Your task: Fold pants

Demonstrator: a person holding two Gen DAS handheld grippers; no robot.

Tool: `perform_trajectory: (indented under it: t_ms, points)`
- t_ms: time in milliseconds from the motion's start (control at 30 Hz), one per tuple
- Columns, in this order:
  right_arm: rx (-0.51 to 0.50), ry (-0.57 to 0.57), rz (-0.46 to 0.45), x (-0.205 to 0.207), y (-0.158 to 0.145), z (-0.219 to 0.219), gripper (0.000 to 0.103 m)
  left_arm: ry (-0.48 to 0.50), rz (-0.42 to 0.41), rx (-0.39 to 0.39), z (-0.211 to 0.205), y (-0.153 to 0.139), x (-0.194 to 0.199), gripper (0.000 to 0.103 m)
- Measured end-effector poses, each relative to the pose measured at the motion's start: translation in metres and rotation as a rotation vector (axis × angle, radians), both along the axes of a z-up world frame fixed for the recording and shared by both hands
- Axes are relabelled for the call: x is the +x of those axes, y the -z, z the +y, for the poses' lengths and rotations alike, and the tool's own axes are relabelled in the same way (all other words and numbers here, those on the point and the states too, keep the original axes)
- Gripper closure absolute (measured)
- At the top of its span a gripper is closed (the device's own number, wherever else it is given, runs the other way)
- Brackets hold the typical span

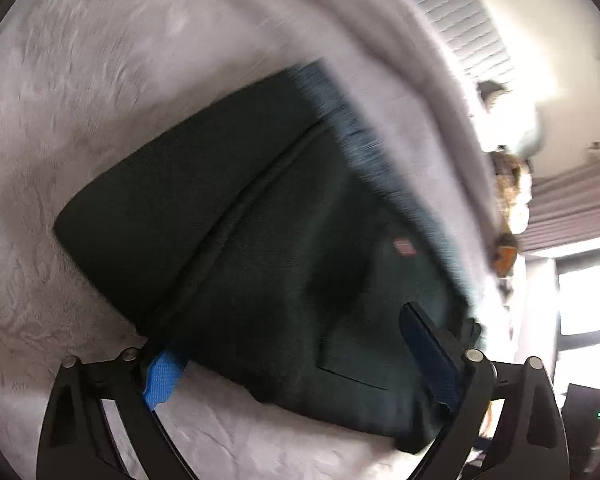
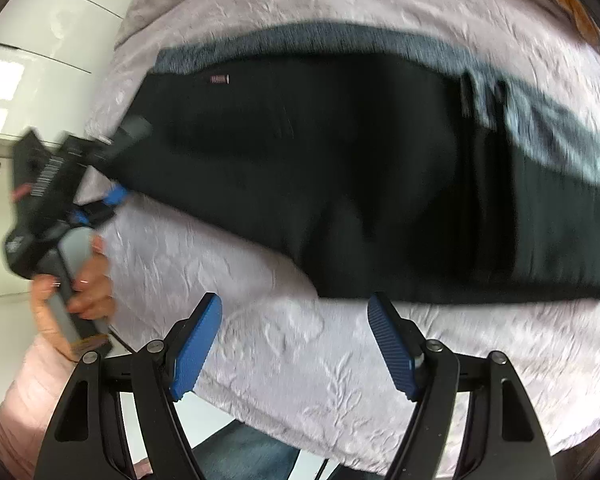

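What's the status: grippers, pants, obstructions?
Left gripper open, straddling the pants edge. Right gripper open, empty, over the bedspread. Pants partly folded. Nothing in the way.

Pants (image 2: 340, 184) flat on bedspread (image 2: 300, 360); left tongs (image 1: 300, 360) astride their edge

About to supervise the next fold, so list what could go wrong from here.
1. The left gripper straddles the near corner of the dark pants with jaws open; closing may catch the pale bedspread beneath.
2. The right gripper hangs open over bedspread just short of the pants' edge, so only one end might lift, skewing the fold.
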State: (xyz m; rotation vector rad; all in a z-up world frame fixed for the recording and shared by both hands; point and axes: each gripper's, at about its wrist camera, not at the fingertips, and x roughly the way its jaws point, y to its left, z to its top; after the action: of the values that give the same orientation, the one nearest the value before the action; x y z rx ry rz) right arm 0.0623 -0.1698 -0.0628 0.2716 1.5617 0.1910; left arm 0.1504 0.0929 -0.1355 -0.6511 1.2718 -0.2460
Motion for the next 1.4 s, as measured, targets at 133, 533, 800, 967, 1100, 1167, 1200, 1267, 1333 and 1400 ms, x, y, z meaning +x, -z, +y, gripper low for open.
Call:
perform_trajectory:
  t_ms: [133,533,800,967,1100,1167,1200,1267,1333,1400]
  points:
    - [0.003,-0.035,-0.055,0.029,-0.012,0.003,0.024,0.039,-0.021,0.202,-0.02,-0.009,0.003,0.053]
    - [0.163,-0.253,0.032,0.173,-0.034,0.097,0.023,0.305,-0.35,0.785,-0.1,-0.045,-0.03,0.063]
    - [0.105,-0.541,0.247,0.209,0.015,0.231,0.023,0.318,-0.374,0.848,-0.104,-0.044,-0.039,0.063]
    - [-0.033,-0.61,0.32,0.206,0.041,0.25,0.028,0.331,-0.369,0.848,-0.106,-0.045,-0.04,0.063]
    - [0.035,-0.563,0.292,0.204,0.031,0.228,0.087,0.361,-0.394,0.884,-0.121,-0.058,-0.041,0.063]
    - [0.108,-0.536,0.247,0.204,0.011,0.208,0.087,0.379,-0.436,0.902,-0.133,-0.076,-0.047,0.063]
    - [0.137,-0.525,0.235,0.203,0.003,0.2,0.087,0.385,-0.457,0.904,-0.139,-0.086,-0.049,0.063]
    - [0.216,-0.483,0.194,0.2,-0.019,0.172,0.087,0.397,-0.497,0.903,-0.151,-0.105,-0.055,0.063]
    - [0.294,-0.435,0.156,0.196,-0.038,0.143,0.087,0.413,-0.537,0.901,-0.169,-0.123,-0.058,0.063]
    - [0.382,-0.364,0.108,0.186,-0.06,0.105,0.087,0.434,-0.579,0.895,-0.189,-0.143,-0.065,0.063]
